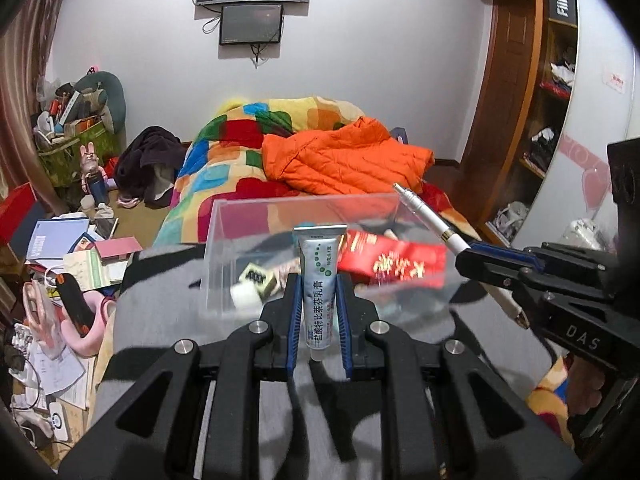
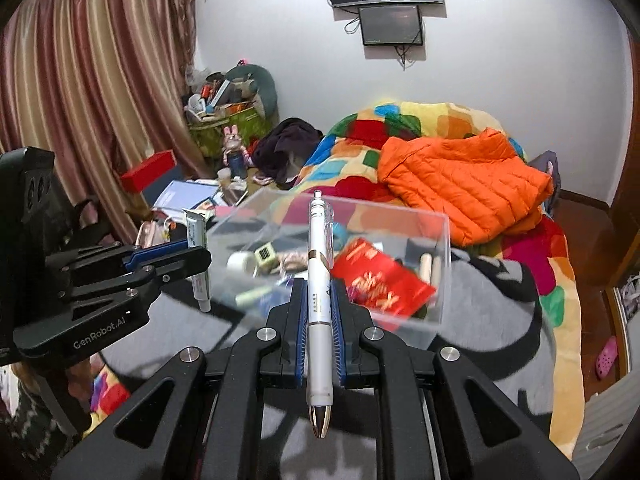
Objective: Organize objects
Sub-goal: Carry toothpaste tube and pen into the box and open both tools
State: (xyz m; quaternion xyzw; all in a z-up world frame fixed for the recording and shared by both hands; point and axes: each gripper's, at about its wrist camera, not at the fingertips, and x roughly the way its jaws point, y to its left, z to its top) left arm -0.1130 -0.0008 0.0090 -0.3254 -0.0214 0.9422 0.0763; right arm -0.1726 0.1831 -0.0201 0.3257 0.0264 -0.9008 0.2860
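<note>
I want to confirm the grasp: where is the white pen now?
The white pen is clamped in the right gripper, in front of the clear box.

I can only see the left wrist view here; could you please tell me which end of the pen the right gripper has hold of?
Observer: The right gripper is shut on the white pen around the middle of its barrel; the metal tip sticks out toward the camera and the clip end points at the clear box.
Operator: Thank you. What lies right of the red packet in the box?
Observer: Past the red packet, two pale cylinders stand against the box's right wall.
Operator: Is the tube's cap visible from the side?
Observer: Yes, below the left gripper the ointment tube hangs cap down.
</note>
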